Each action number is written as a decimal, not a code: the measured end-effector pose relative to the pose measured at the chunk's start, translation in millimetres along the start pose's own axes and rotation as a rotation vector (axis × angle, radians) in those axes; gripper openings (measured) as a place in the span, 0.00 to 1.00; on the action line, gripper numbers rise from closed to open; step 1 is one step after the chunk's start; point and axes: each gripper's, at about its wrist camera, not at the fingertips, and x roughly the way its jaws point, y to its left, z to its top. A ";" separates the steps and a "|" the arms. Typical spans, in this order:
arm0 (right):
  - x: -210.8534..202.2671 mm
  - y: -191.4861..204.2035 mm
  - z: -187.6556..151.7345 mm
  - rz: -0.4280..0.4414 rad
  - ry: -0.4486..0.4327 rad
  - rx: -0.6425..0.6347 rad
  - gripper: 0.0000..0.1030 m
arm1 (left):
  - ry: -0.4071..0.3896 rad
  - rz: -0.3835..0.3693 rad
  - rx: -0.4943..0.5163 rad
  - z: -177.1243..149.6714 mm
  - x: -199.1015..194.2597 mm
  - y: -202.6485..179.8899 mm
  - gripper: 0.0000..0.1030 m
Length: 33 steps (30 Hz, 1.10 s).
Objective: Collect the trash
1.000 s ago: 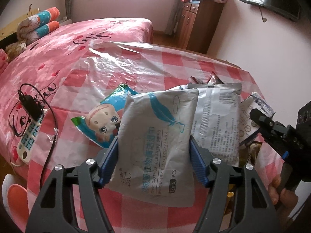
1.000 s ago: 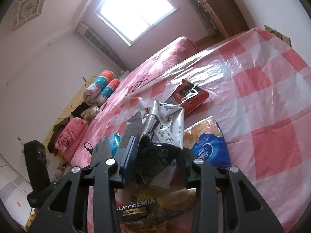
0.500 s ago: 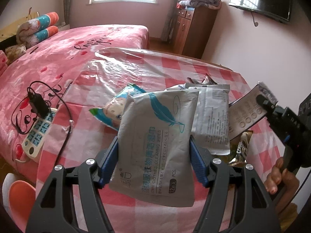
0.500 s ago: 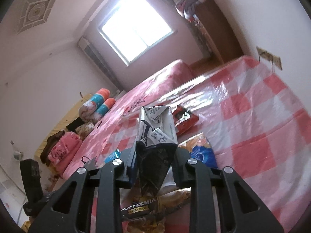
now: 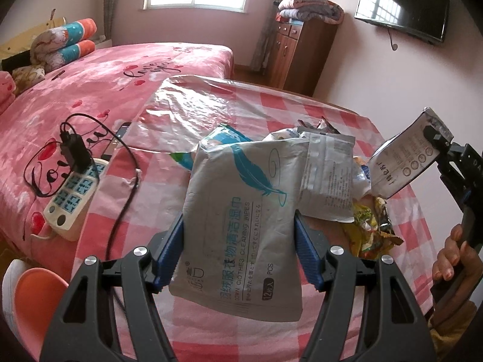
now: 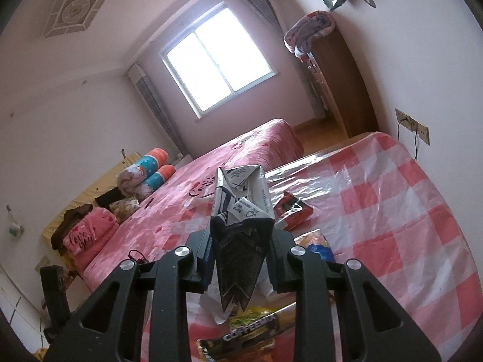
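Wipes came first on my screen: the left gripper (image 5: 240, 250) had its blue pads pressed against both side edges of a grey pack of cleaning wipes (image 5: 241, 229), jaws about half spread, the pack hanging lifted in front of the pink-checked table (image 5: 193, 325). On the table past it I saw a white foil pouch (image 5: 327, 178), a teal wrapper with a cartoon face (image 5: 211, 143) mostly hidden by the pack, and crumpled yellow wrappers (image 5: 366, 223). At the right edge of that view, a hand (image 5: 452, 259) held the right gripper (image 6: 240, 242), whose tip pinched a white printed packet (image 5: 403, 163) up off the table.

From the right wrist camera I watched its jaws, which had just been closing, stand narrow and clamped on that same flattened packet (image 6: 241, 226), dark at the near end and white farther out. Below it lay a coffee-mix sachet (image 6: 250, 330), a blue-and-orange bag (image 6: 317, 242) and a red wrapper (image 6: 292, 208). A power strip (image 5: 74, 193) with a black charger sat on the pink bed (image 5: 90, 90) beside the table.
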 end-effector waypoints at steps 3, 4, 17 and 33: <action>-2.7 10.6 1.1 0.009 0.000 -0.013 0.28 | -0.017 -0.002 0.002 -3.1 -8.4 4.7 0.66; -2.3 14.7 2.0 0.018 0.004 -0.015 0.28 | -0.021 -0.003 0.001 -4.5 -11.2 7.0 0.66; 13.2 100.9 -17.2 0.184 0.117 -0.078 0.28 | -0.072 0.037 -0.071 -21.4 -49.9 58.8 0.66; 56.6 250.8 -95.6 0.476 0.383 -0.234 0.28 | -0.085 0.280 -0.278 -81.5 -107.3 178.2 0.67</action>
